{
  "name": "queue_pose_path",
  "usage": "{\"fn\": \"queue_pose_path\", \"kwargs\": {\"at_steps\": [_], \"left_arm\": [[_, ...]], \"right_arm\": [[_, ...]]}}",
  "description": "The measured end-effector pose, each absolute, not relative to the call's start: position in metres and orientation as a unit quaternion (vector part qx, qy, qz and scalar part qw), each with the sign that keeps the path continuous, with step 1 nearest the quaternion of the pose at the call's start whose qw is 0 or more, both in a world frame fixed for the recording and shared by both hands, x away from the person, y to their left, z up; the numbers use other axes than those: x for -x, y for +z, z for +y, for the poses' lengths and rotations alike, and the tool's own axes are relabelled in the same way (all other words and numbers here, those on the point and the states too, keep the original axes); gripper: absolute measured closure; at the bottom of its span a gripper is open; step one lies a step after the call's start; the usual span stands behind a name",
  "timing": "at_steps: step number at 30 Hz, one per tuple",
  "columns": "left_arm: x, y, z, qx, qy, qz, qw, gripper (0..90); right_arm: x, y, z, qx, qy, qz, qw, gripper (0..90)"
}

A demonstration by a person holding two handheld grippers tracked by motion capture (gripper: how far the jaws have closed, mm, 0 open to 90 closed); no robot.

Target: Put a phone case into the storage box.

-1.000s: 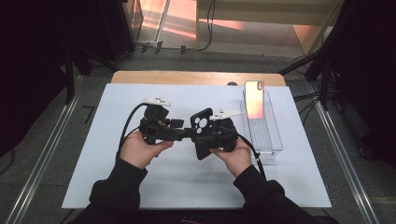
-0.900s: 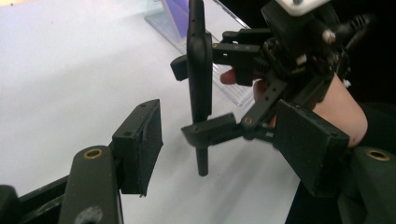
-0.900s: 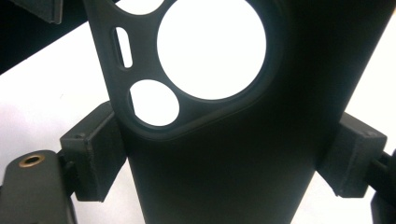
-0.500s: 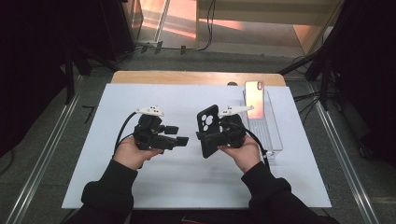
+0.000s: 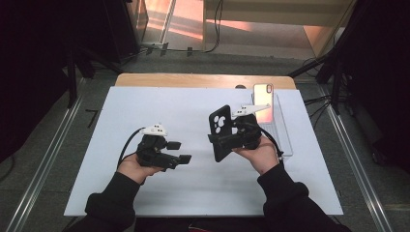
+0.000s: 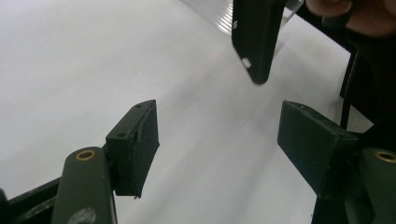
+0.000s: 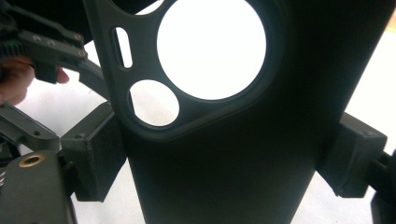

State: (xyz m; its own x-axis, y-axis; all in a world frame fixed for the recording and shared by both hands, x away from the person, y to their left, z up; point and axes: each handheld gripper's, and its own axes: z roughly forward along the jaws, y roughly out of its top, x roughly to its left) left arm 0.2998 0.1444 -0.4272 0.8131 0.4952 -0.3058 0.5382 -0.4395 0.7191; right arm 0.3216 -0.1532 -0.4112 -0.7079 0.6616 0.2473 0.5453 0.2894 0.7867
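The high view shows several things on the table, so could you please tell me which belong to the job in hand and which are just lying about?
In the job:
- black phone case, clamped in the right tool
- left tool, open and empty
- phone on the clear tray, probably next

Lying about:
- cables on the floor
- white table cover

High view: fixed cam above the person's side, facing fwd and down, far enough to take in the whole white bench [image 5: 203, 193]. Left tool [image 5: 178, 152] view: cam on the tool, low over the bench, looking along its jaws toward the black phone case [image 6: 257, 37]. Right tool [image 5: 223, 137] view: cam very close, case across most of the frame. All 3 views share case and bench surface.
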Motion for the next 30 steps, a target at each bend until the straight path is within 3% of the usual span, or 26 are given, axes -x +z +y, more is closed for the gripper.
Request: {"fn": "queue_pose_path", "kwargs": {"at_steps": [17, 30], "left_arm": [[-0.281, -0.448, 0.163, -0.852, -0.03, 0.317, 0.416, 29.3], [-0.274, -0.453, 0.176, -0.848, -0.03, 0.343, 0.403, 29.4]], "right_arm": [[-0.323, -0.393, -0.171, -0.381, 0.467, 0.795, 0.062, 12.5], [-0.331, -0.371, -0.207, -0.416, 0.478, 0.77, 0.077, 12.5]]}}
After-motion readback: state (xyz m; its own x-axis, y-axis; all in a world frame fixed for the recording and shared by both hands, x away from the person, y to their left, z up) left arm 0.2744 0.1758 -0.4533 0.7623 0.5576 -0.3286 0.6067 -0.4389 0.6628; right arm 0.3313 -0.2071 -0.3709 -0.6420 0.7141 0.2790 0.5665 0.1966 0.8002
